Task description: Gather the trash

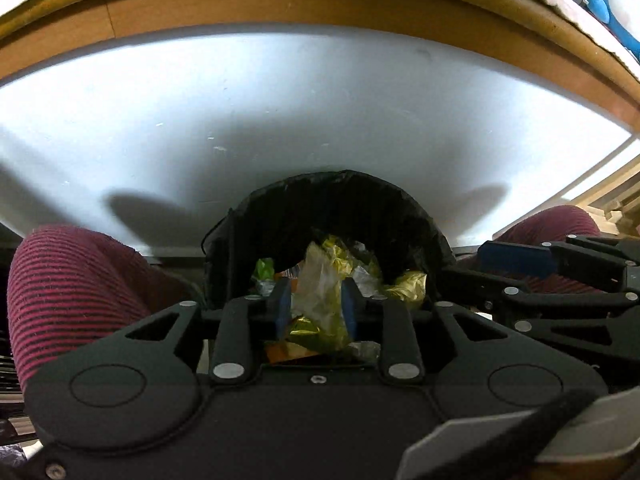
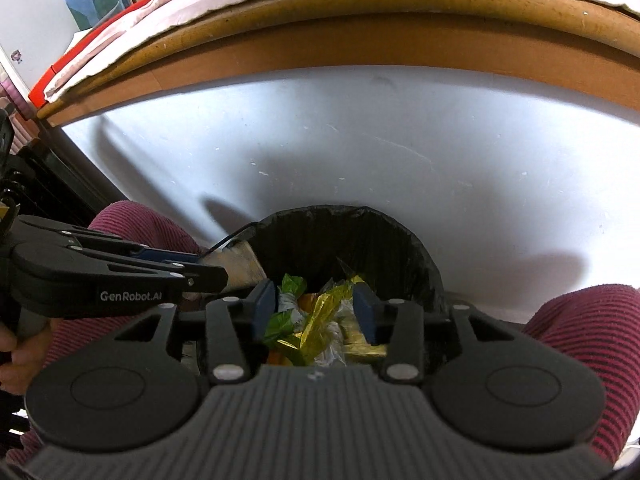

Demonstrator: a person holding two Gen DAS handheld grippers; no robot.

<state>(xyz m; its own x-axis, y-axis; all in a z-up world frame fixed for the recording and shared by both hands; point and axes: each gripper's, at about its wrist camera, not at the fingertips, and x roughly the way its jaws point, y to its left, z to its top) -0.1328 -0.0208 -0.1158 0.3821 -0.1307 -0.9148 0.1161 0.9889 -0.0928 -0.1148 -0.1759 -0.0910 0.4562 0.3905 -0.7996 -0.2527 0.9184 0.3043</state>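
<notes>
Below the desk edge, lower centre of both views: I go through the scene from big to small.

Desk point(image 2: 360, 32): wooden rim arcs across the top of each frame; a white panel point(image 2: 360, 152) fills the middle.

Knees point(image 2: 580, 320): striped maroon trousers flank the bin at left and right.

Bin point(image 2: 352, 240): black-lined, open mouth at lower centre, directly under both tools.

Trash point(image 2: 320, 320): gold foil, green wrappers and clear film piled inside the bin; that is where the task's thing sits.

Left gripper point(image 1: 316, 308): blue pads slightly parted, a clear and gold wrapper point(image 1: 320, 300) showing in the gap; I cannot tell whether the pads press on it or it lies loose below.

Right gripper point(image 2: 316, 308): pads spread wider, nothing pinched that I can see, trash visible beneath.

Step in hand, my judgement: dropping wrappers. I would keep both tips over the mouth, open fully, and lift straight up so film does not cling and drag out.
</notes>
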